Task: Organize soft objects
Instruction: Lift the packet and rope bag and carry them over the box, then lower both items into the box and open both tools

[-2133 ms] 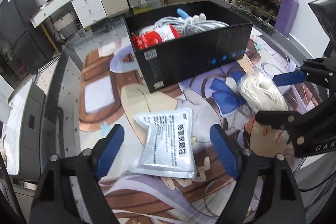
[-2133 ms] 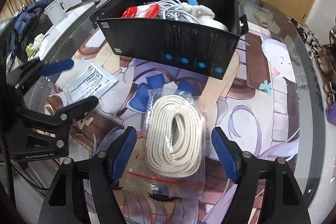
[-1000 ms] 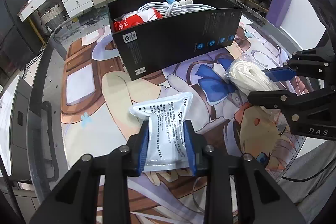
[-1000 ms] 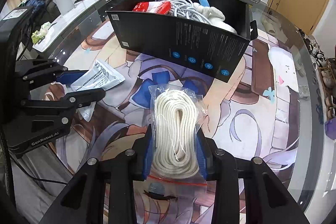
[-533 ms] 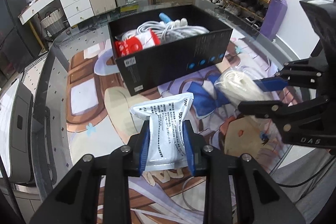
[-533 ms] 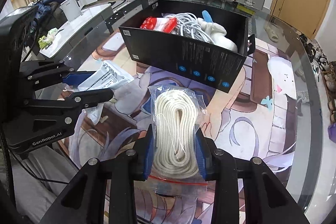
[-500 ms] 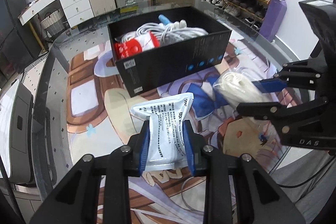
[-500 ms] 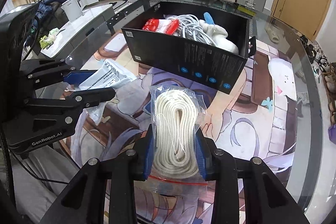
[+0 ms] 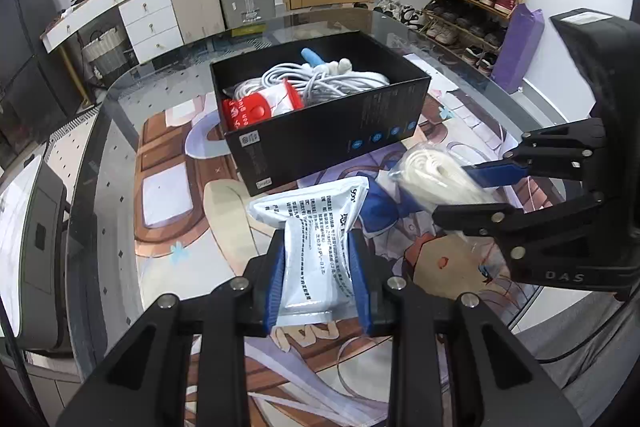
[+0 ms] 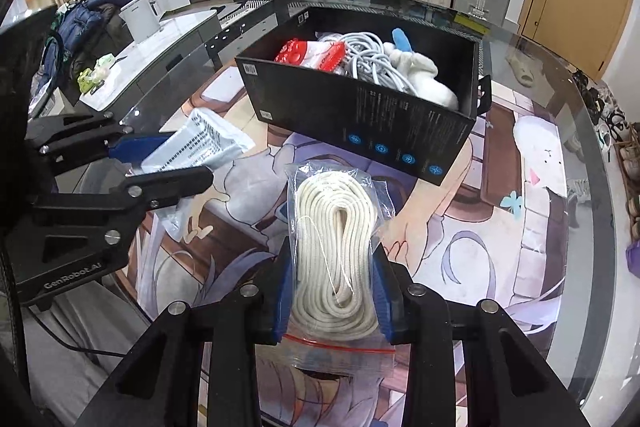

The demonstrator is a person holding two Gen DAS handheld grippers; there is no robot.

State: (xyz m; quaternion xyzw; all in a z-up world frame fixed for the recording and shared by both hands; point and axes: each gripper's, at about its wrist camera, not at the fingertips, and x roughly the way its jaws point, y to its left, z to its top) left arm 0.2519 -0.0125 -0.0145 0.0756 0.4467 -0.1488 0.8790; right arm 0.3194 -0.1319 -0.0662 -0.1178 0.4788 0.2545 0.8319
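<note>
While one black box sits ahead — L fingers clamp one foil pouch, R fingers one rope bag.

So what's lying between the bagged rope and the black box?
Nothing: in the right wrist view, only bare printed mat separates the bagged rope from the black box.

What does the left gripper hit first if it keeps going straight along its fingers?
Probably the near long wall of the black box. The left gripper, shut on the silver pouch, points at it from above the table mat; depth is unclear, so it might meet the mat first.
</note>
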